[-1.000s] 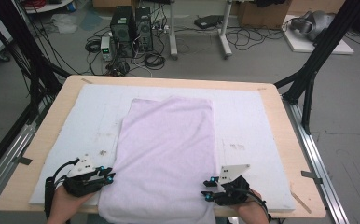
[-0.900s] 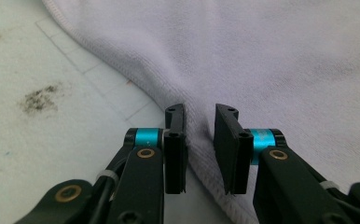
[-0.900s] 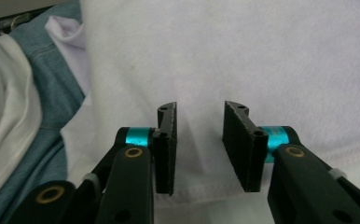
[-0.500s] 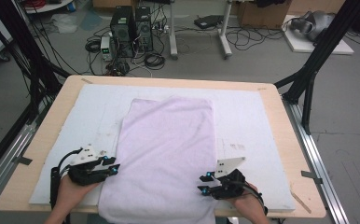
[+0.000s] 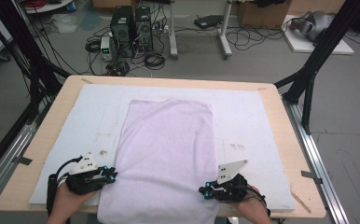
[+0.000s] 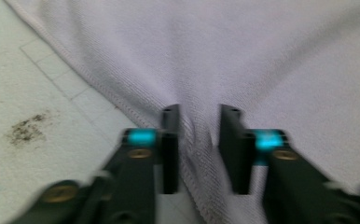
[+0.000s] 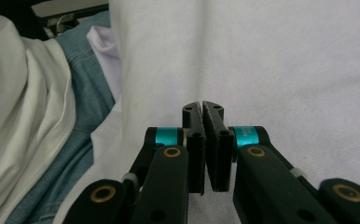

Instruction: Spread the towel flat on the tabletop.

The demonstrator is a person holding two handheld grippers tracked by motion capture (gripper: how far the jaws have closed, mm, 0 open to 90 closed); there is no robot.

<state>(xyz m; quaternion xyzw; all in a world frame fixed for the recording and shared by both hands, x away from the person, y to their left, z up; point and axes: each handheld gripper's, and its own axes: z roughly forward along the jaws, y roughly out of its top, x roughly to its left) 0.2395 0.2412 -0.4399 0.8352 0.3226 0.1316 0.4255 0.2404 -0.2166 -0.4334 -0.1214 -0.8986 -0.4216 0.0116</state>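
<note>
Jaws of right gripper point(image 7: 203, 109): pressed together, just closed, tips against towel point(image 5: 169, 158); whether a fold is pinched between them cannot be told. Seen from above at right gripper point(image 5: 205, 191), on towel's near right edge, held in right hand point(image 5: 245, 210).

Jaws of left gripper point(image 6: 198, 140): parted, just opened a little further, straddling a raised ridge of towel point(image 6: 243, 60) at its stitched hem; pads not seen pressing on it. Seen from above at left gripper point(image 5: 109, 175), on towel's near left edge, held in left hand point(image 5: 68, 205).

Towel: pale lilac, spread flat lengthwise down middle of white mat point(image 5: 252, 121), near end hanging over bench's front edge, far end short of mat's far border.

Mat: white, faintly gridded, dark smudge point(image 6: 26, 129) just left of left gripper.

Bench point(image 5: 280, 130): pale wood, bare margin around mat.

Clothing beside right gripper: white cloth point(image 7: 24, 102) and blue denim point(image 7: 82, 88), below bench edge.

Beyond bench: grey floor, computer towers point(image 5: 131, 25), tangled cables point(image 5: 152, 58), black frame legs point(image 5: 308, 74).
</note>
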